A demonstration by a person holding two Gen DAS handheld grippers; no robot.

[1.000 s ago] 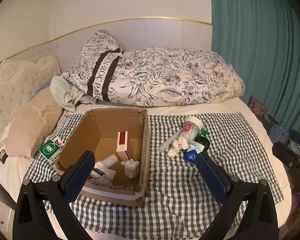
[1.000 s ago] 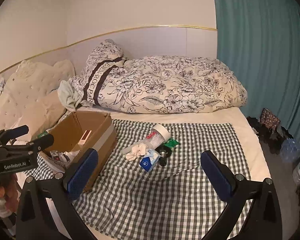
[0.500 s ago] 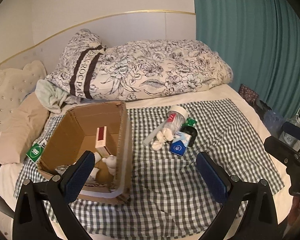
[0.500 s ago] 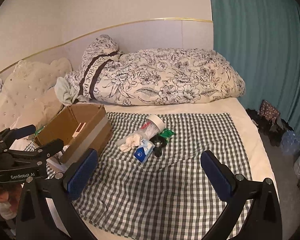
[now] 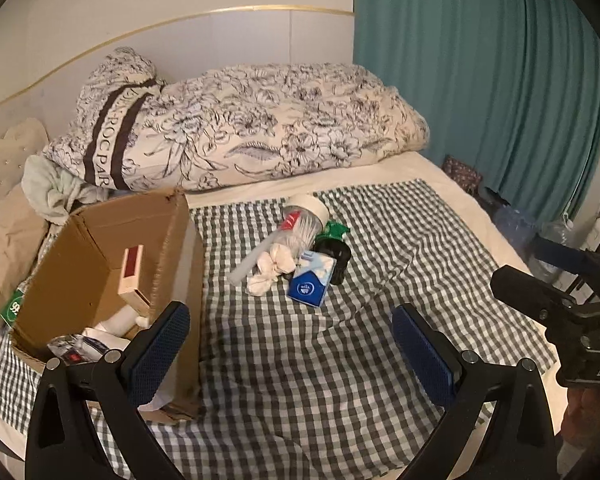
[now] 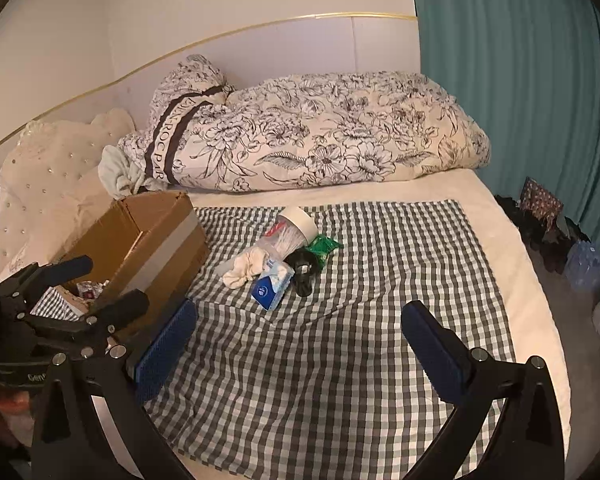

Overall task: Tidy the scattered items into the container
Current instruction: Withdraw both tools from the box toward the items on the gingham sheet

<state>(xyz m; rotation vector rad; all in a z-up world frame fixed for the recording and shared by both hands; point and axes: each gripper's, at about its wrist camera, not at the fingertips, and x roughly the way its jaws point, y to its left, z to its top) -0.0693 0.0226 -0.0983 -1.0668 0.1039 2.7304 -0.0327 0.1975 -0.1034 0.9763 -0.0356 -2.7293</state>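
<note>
Both grippers, left (image 5: 288, 344) and right (image 6: 298, 344), hang with jaws released above the cloth (image 6: 340, 360); box (image 5: 100, 264) at left.

Open cardboard box (image 5: 100, 248), clustered items (image 5: 296, 252) beside

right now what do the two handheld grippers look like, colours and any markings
Both are matte black plastic. The left gripper and the right gripper each have two angled black arms ending in flat, textured dark-blue pads, fixed with silver round-head screws. Seen from the other camera, each body carries white lettering, only partly readable. No cables or sleeves show.
</note>
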